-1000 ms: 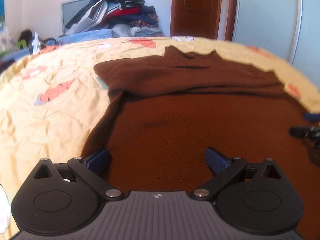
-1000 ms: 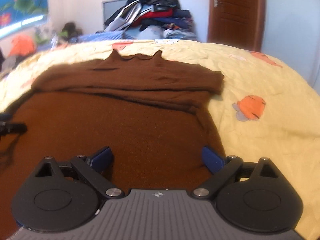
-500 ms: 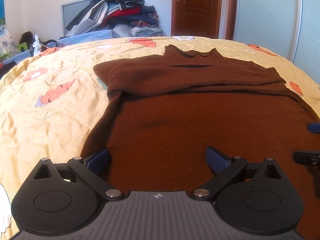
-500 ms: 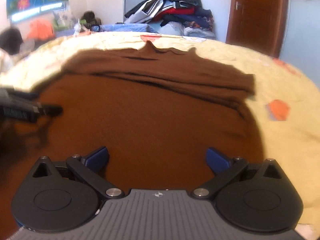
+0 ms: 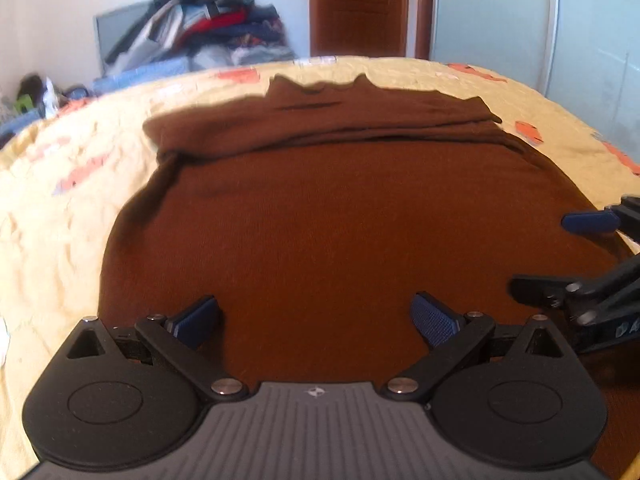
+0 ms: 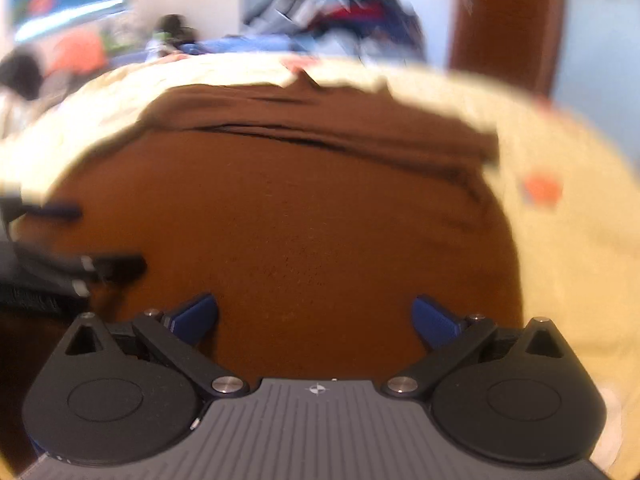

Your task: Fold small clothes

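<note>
A brown sweater (image 5: 340, 216) lies flat on the bed, its sleeves folded across the chest near the collar. My left gripper (image 5: 316, 316) hovers over the sweater's lower body, jaws wide apart with nothing between the blue pads. My right gripper (image 6: 316, 316) is likewise open and empty over the same stretch of brown knit (image 6: 296, 220). Each gripper shows at the edge of the other's view: the right gripper (image 5: 560, 256) at the right edge of the left wrist view, the left gripper (image 6: 108, 240) at the left edge of the right wrist view. The right wrist view is motion-blurred.
A yellow bedspread (image 5: 60, 216) with orange prints surrounds the sweater. Beyond the bed, a heap of clothes (image 5: 208, 28) rests against the wall beside a brown door (image 5: 356, 8). A pale wardrobe panel (image 5: 520, 20) stands at the right.
Both grippers have slid sideways toward the sweater's middle, so each now shows larger in the other's view. Both stay open; the sweater has not moved.
</note>
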Available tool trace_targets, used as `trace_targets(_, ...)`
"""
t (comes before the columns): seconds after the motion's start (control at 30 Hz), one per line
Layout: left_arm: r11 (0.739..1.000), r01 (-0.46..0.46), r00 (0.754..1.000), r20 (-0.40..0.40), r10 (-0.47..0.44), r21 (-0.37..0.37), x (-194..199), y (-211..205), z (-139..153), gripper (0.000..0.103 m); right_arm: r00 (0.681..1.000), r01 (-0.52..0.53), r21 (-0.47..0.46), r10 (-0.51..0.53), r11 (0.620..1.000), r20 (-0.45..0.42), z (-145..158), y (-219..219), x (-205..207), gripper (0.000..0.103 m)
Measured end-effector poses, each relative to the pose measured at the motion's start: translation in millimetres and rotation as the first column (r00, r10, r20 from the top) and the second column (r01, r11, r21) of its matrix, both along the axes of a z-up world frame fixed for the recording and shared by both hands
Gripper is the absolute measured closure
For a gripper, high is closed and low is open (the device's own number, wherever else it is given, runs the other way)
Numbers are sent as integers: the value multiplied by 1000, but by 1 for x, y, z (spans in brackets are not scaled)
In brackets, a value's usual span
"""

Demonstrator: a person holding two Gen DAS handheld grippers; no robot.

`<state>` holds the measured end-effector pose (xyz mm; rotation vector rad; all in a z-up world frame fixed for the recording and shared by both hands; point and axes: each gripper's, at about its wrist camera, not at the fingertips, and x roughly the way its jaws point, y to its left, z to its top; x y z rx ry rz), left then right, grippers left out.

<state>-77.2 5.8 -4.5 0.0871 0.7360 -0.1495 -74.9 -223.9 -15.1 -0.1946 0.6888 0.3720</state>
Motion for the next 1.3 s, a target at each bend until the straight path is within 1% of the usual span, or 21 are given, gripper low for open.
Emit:
trace_targets(0.03, 1000, 13, 1000, 6, -13, 9, -6, 6, 0, 0, 1000, 1, 27, 0, 1000, -19, 1, -8, -2, 0)
trace_targets(0.13, 999, 33, 999, 1, -33, 14, -23, 23, 0, 0, 1000, -16, 11, 17, 1000, -24, 2, -28, -14, 0)
trace_targets(0.23, 1000, 12, 999, -47, -11, 18, -30, 30, 7, 0, 999, -6, 4, 7, 1000, -46, 7, -43, -23, 0)
trace_targets(0.33, 997, 71, 996, -61, -69, 16, -38, 22, 13, 0, 995, 50, -22, -52, 999, -88, 17, -30, -27, 0)
trace_targets(0.43, 993, 112, 994, -14, -111, 34, -58, 22, 5, 0, 996, -44, -36, 41, 998, -73, 13, -12, -41, 0)
trace_targets(0.47, 993, 112, 994, -14, -112, 21, -63, 27, 4, 0, 995, -74, -66, 70, 995, -72, 6, -9, -49, 0)
trace_targets(0.5, 994, 111, 994, -19, -111, 11, -67, 32, 4, 0, 996, -85, -50, 83, 995, -24, 3, -15, -59, 0)
trace_targets(0.53, 994, 107, 994, -20, -107, 23, -73, 36, 5, 0, 995, -97, -15, 97, 995, -20, 1, -27, -65, 0)
trace_targets(0.57, 995, 98, 995, -25, -98, 25, -79, 42, 6, 0, 995, -94, 13, 94, 996, -33, 2, -38, -69, 0)
trace_targets(0.6, 996, 83, 996, -38, -82, 14, -83, 47, 7, 0, 996, -86, -2, 86, 996, -39, 4, -46, -73, 0)
trace_targets(0.7, 999, 46, 997, -53, -47, -12, -81, 53, 22, 0, 990, -52, 16, 54, 998, -129, 17, -63, -75, 0)
trace_targets(0.77, 998, 55, 998, 19, -54, -22, -66, 49, 37, 0, 988, -29, 41, 35, 999, -151, 32, -64, -62, 0)
trace_targets(0.9, 995, 70, 975, 205, -82, 65, -11, 20, 62, 0, 1000, -27, 108, 26, 994, 5, 62, -52, -9, 0)
trace_targets(0.93, 995, 62, 972, 221, -78, 78, 8, 14, 65, 0, 999, -15, 109, 11, 994, 37, 67, -47, 9, 0)
trace_targets(1.07, 995, 53, 982, 178, -67, 83, 92, -1, 54, 0, 998, 14, 131, -21, 991, 52, 67, -26, 89, 0)
trace_targets(1.1, 993, 50, 989, 131, -64, 106, 110, -3, 44, 0, 999, 26, 120, -30, 992, 31, 60, -22, 106, 0)
trace_targets(1.17, 992, 19, 1000, -13, -17, 122, 140, 2, 20, 0, 997, 59, 95, -54, 994, -51, 40, -18, 135, 0)
trace_targets(1.2, 1000, 11, 1000, 2, -11, 10, 140, 19, 15, 0, 991, 77, 90, -66, 993, -116, 27, -20, 146, 0)
trace_targets(1.23, 999, 7, 1000, 5, -7, -38, 138, 34, 11, 0, 987, 80, 73, -69, 994, -143, 15, -23, 146, 0)
trace_targets(1.27, 1000, 13, 1000, 7, -13, -19, 137, 42, 12, 0, 996, 33, 26, -31, 999, -80, 9, -25, 135, 0)
trace_targets(1.3, 1000, 14, 1000, 1, -14, -23, 135, 51, 13, 0, 999, -6, 19, 7, 1000, -43, 5, -31, 124, 0)
